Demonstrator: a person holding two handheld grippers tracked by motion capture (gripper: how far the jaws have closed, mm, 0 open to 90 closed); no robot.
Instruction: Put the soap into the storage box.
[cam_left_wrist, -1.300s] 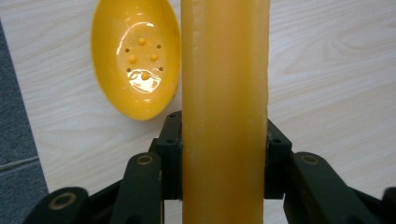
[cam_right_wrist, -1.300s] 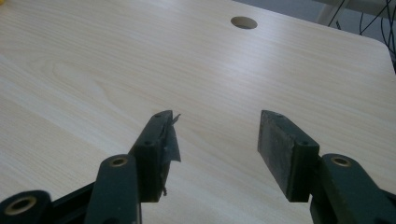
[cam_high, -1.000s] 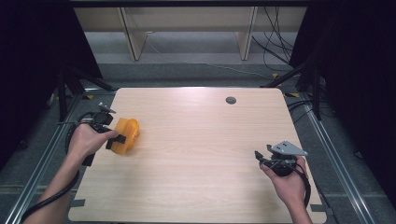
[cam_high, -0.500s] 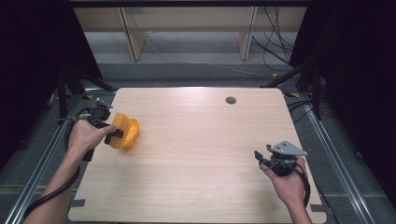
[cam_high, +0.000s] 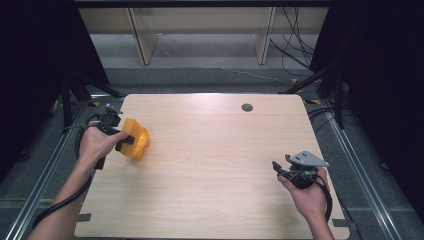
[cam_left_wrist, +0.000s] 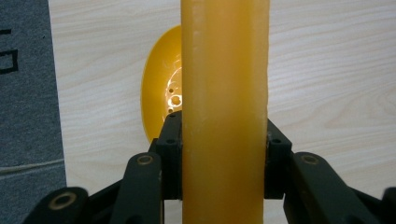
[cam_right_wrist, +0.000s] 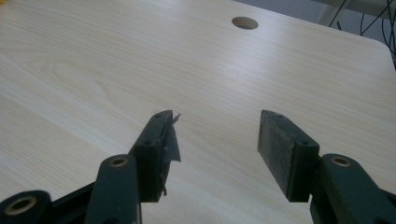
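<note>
An orange plastic bowl-like piece (cam_high: 136, 140) stands tilted on its edge near the left side of the wooden table (cam_high: 215, 150). My left gripper (cam_high: 123, 140) is shut on its wall. In the left gripper view the clamped orange wall (cam_left_wrist: 225, 70) runs straight up between the jaws of the left gripper (cam_left_wrist: 224, 140). Behind it, the rounded body with small holes (cam_left_wrist: 163, 93) shows. My right gripper (cam_high: 281, 169) hovers over the table's right front part. It is open, and the right gripper view shows nothing between the jaws of the right gripper (cam_right_wrist: 217, 135).
A round cable hole (cam_high: 247, 107) sits in the table near its far edge, also visible as the hole (cam_right_wrist: 244, 22) ahead of the right gripper. The table's left edge lies close to the orange piece, with grey floor (cam_left_wrist: 23, 116) beyond. Metal frame rails flank both sides.
My left hand has shifted the orange piece slightly toward the far side. The right gripper has stayed in place and open.
</note>
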